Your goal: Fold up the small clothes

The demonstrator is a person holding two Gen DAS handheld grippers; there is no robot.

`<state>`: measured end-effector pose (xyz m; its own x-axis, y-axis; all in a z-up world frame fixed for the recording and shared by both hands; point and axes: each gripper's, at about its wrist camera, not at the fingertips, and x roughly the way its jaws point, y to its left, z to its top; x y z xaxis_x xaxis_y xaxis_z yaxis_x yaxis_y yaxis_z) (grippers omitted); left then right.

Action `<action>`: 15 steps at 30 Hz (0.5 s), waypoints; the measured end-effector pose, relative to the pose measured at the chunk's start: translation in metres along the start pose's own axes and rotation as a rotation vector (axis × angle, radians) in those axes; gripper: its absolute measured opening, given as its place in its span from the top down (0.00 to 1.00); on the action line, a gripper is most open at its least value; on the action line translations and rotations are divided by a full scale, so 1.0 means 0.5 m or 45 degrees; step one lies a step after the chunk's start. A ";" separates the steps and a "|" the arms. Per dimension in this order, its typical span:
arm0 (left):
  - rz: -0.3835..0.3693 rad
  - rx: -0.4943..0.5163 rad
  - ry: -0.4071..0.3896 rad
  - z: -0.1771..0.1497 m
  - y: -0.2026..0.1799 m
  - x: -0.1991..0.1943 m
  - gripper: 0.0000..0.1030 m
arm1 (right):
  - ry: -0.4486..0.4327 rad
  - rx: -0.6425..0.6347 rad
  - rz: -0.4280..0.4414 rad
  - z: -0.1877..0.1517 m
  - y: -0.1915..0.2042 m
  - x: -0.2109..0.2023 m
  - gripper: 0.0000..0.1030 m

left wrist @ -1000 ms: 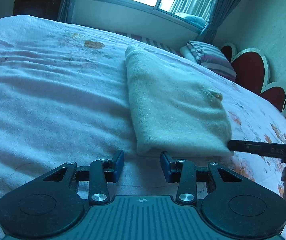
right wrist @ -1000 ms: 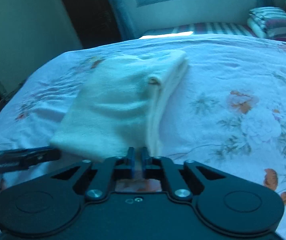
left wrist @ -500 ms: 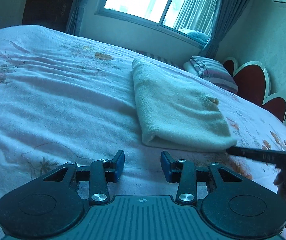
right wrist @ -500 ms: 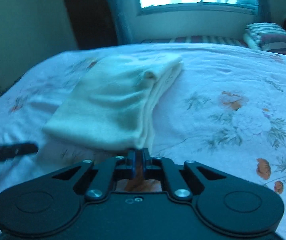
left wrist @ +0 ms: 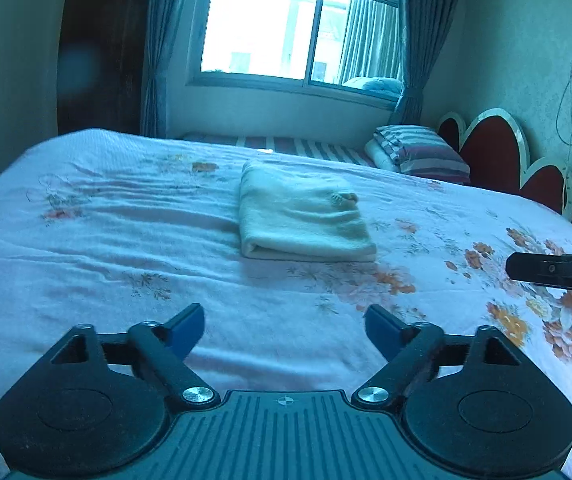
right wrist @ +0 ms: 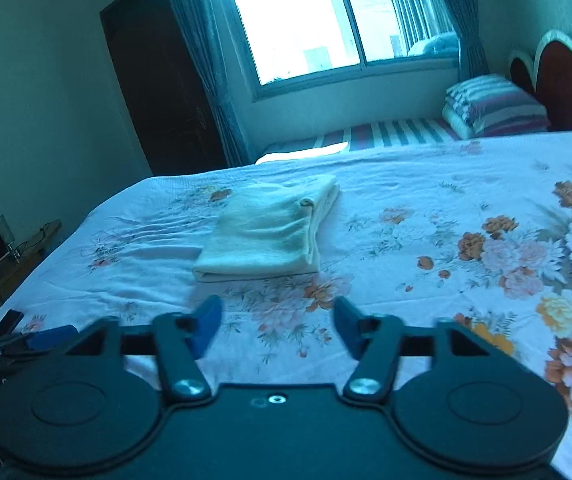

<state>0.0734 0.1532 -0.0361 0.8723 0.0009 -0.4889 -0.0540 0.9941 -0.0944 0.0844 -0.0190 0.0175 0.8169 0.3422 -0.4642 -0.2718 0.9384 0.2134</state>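
A pale cream garment (left wrist: 301, 216) lies folded into a neat rectangle on the floral bedsheet (left wrist: 126, 240); it also shows in the right wrist view (right wrist: 266, 236). My left gripper (left wrist: 284, 330) is open and empty, held above the sheet well short of the garment. My right gripper (right wrist: 278, 324) is open and empty, also drawn back from the garment. The right gripper's side shows at the right edge of the left wrist view (left wrist: 557, 270). The left gripper's tip shows at the lower left of the right wrist view (right wrist: 26, 344).
A striped folded blanket (left wrist: 417, 152) lies at the head of the bed by the red heart-shaped headboard (left wrist: 517, 164). A window (left wrist: 297, 28) with curtains is behind. A dark door (right wrist: 158, 80) and a low stand (right wrist: 14, 252) are to the left of the bed.
Both grippers have drawn back and up from the folded garment. The right gripper has gone from shut to open and the left has opened wider. The garment stays flat on the bed.
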 end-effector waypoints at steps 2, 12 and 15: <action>0.016 0.041 -0.062 -0.005 -0.026 -0.066 0.00 | -0.078 -0.058 -0.048 -0.019 0.027 -0.072 0.00; -0.001 0.037 -0.114 -0.026 -0.053 -0.258 0.00 | -0.120 -0.067 -0.122 -0.059 0.069 -0.228 0.00; -0.021 0.023 -0.136 -0.033 -0.055 -0.291 0.00 | -0.131 -0.077 -0.127 -0.056 0.081 -0.244 0.00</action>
<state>-0.0600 0.1241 0.0232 0.9198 -0.0048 -0.3924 -0.0312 0.9959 -0.0852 -0.0407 -0.0214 0.0588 0.8882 0.2434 -0.3896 -0.2143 0.9697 0.1173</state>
